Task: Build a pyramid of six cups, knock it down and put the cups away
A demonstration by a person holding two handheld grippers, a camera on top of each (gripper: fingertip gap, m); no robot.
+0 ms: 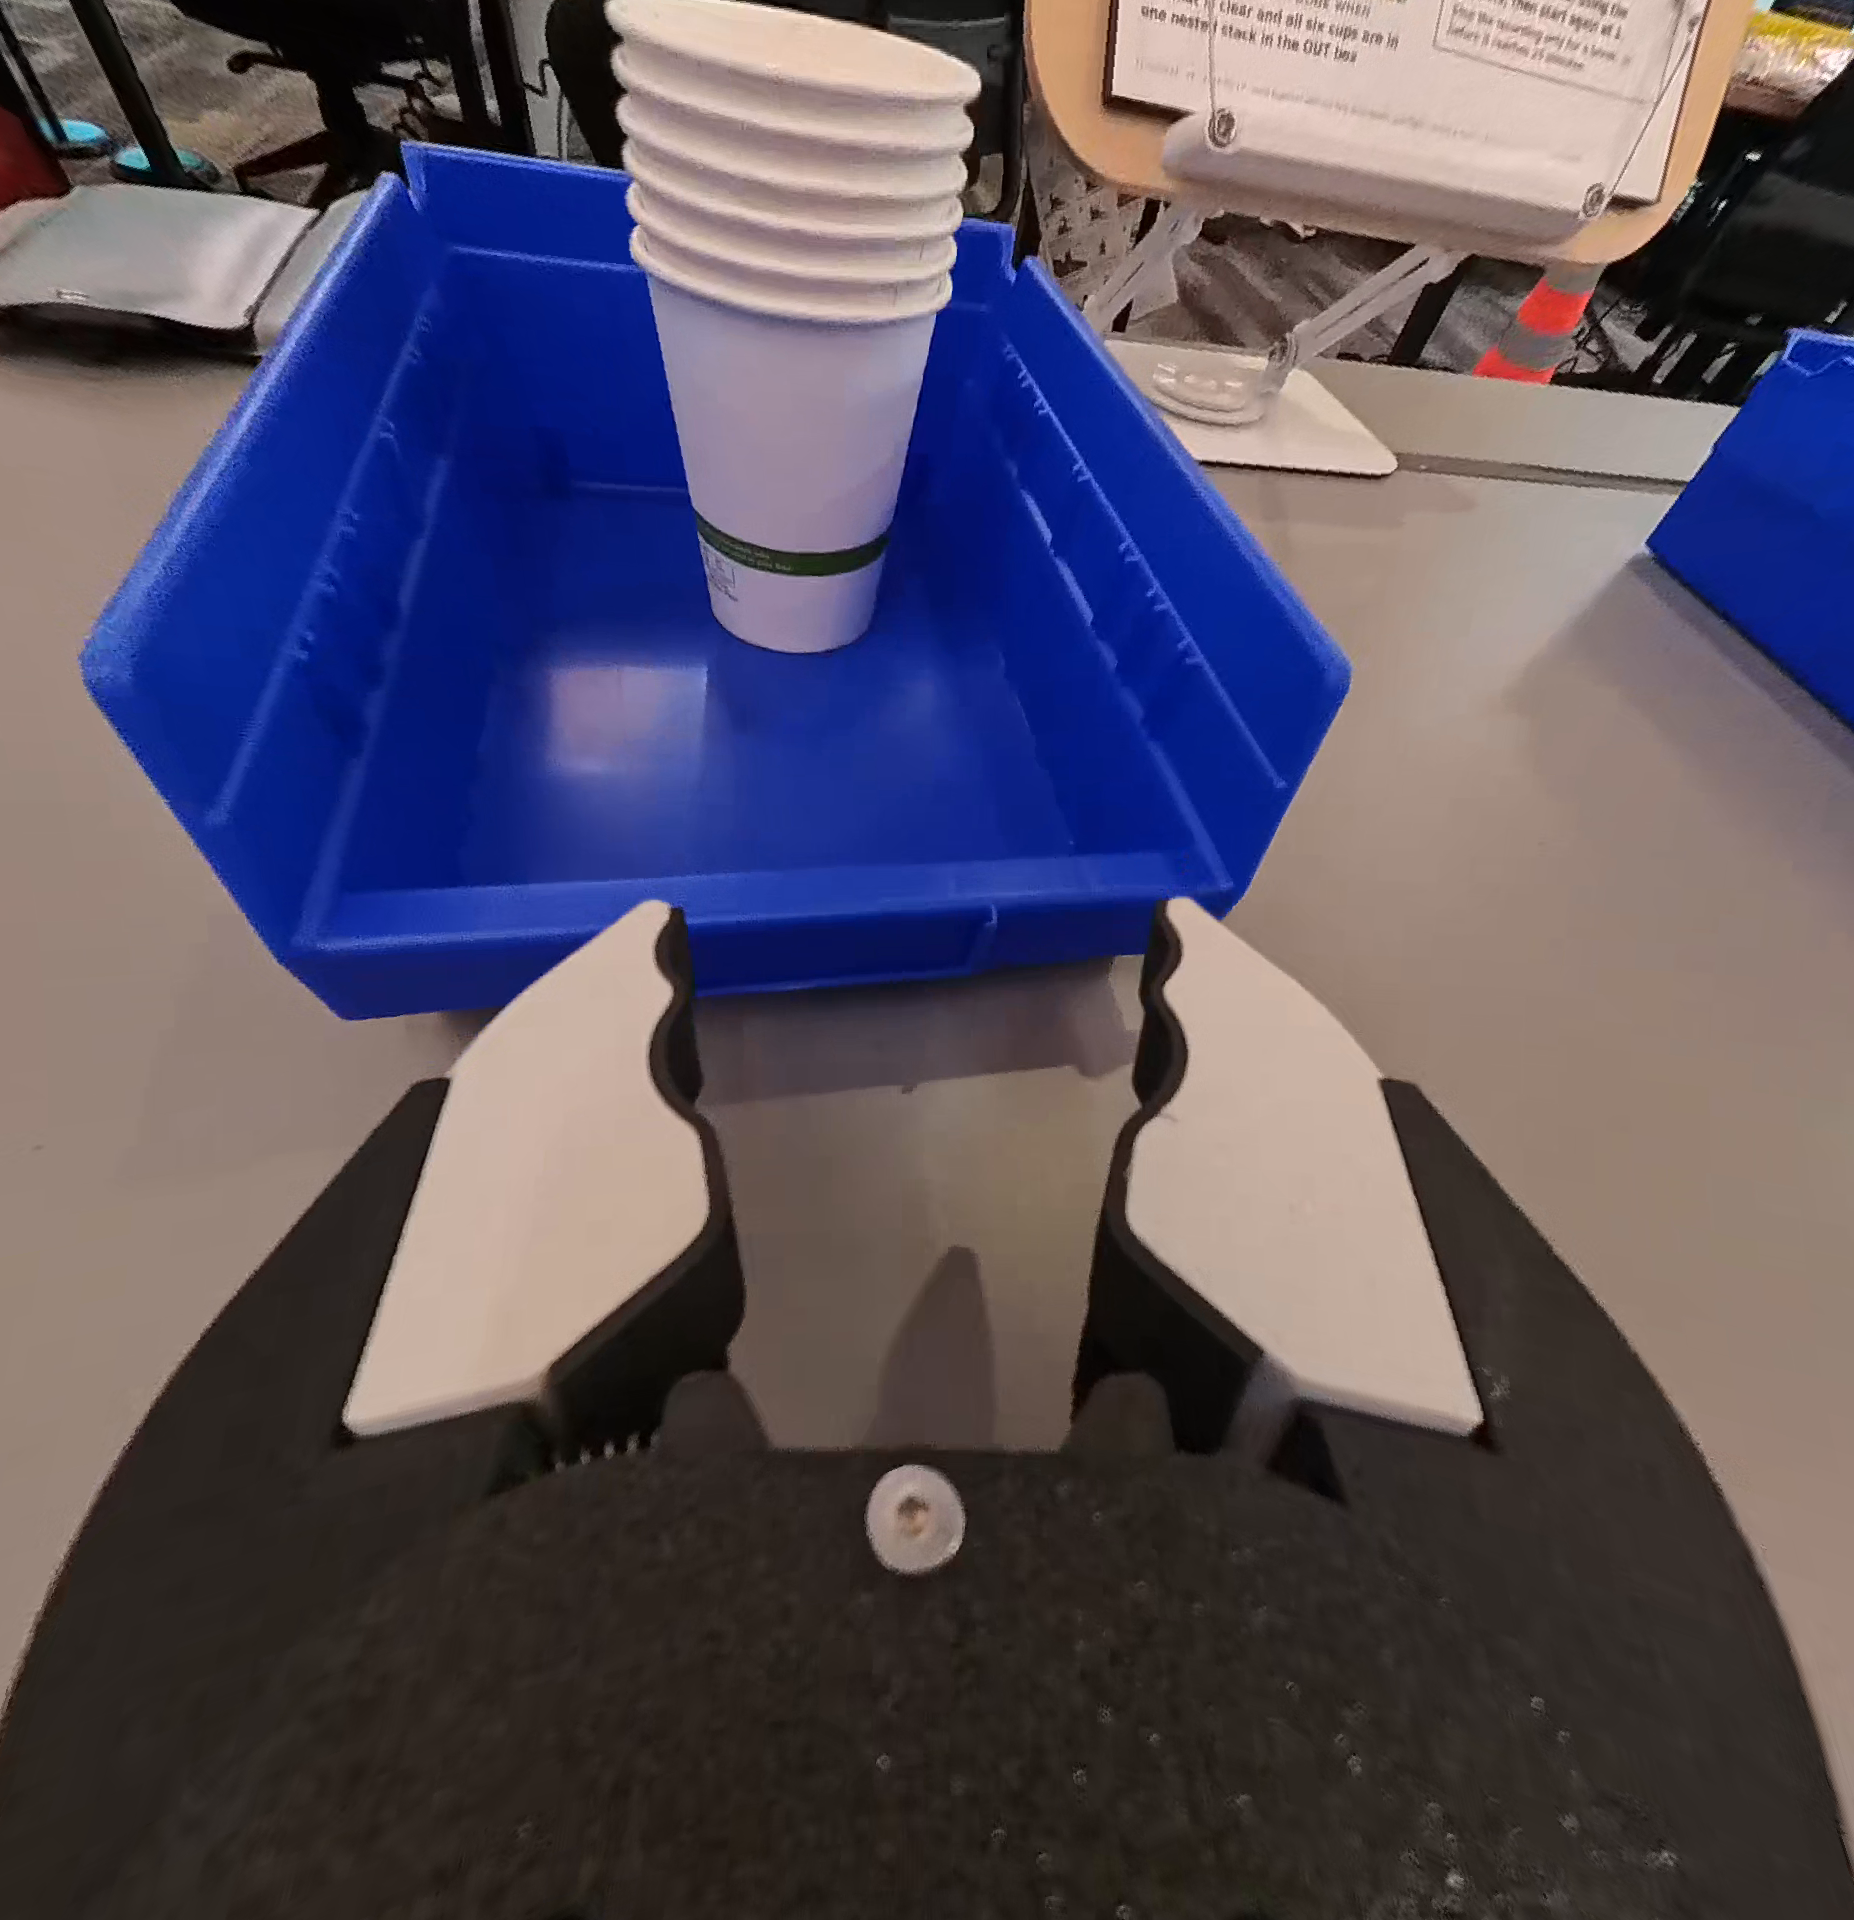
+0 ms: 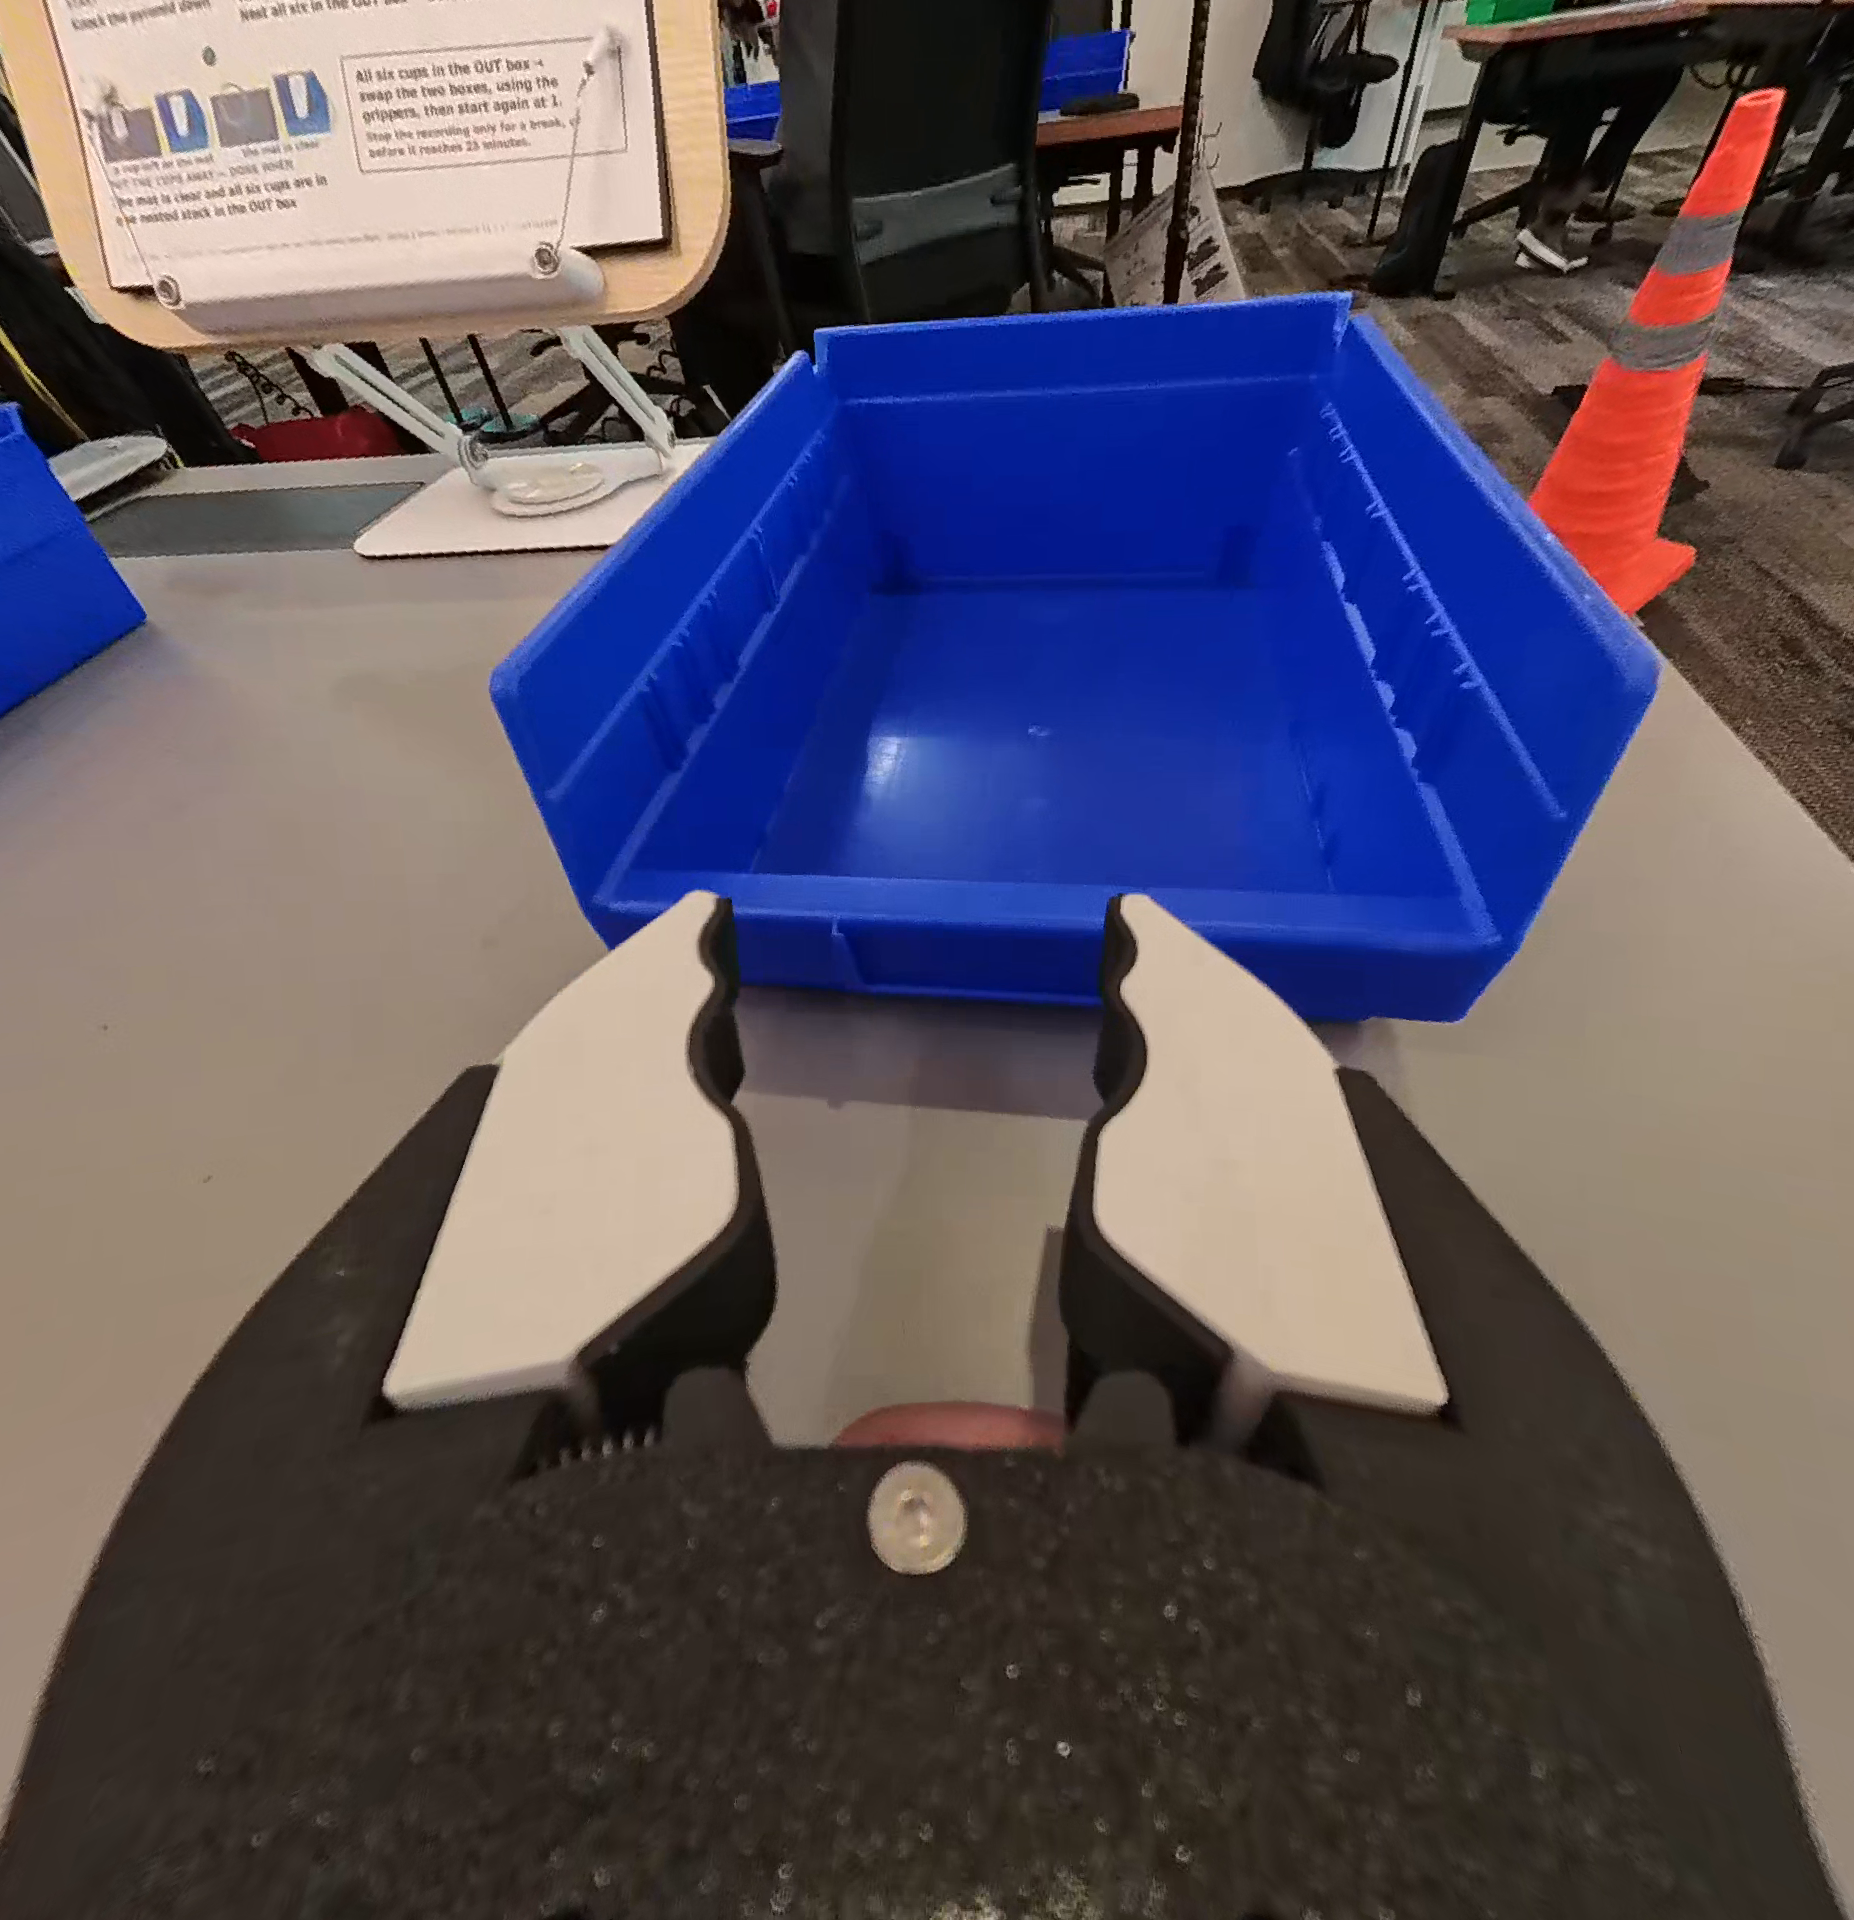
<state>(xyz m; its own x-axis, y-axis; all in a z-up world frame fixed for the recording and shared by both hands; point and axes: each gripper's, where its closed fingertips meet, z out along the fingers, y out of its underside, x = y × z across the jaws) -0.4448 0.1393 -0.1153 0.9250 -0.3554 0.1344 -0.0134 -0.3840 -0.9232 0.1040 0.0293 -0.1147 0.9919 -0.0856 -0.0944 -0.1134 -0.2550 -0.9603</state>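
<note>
Nested stack of white paper cups (image 1: 793,343) stands upright in left blue plastic bin (image 1: 227,665); right blue plastic bin (image 2: 611,727) holds nothing; left gripper (image 1: 918,940) and right gripper (image 2: 918,930) gape, unloaded; pyramid seemingly not begun

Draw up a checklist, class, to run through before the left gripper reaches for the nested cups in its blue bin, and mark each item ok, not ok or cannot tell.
1. Left gripper open and holding nothing: ok.
2. Right gripper open and holding nothing: ok.
3. Stack of cups upright in the left blue bin: ok, though its top leans a little.
4. Six cups in the stack: cannot tell; the rims are too close to count safely.
5. Path to the stack free: not ok for a straight reach, since the bin's front wall stands between fingers and cups; go over it.
6. Right blue bin holds nothing: ok.
</note>
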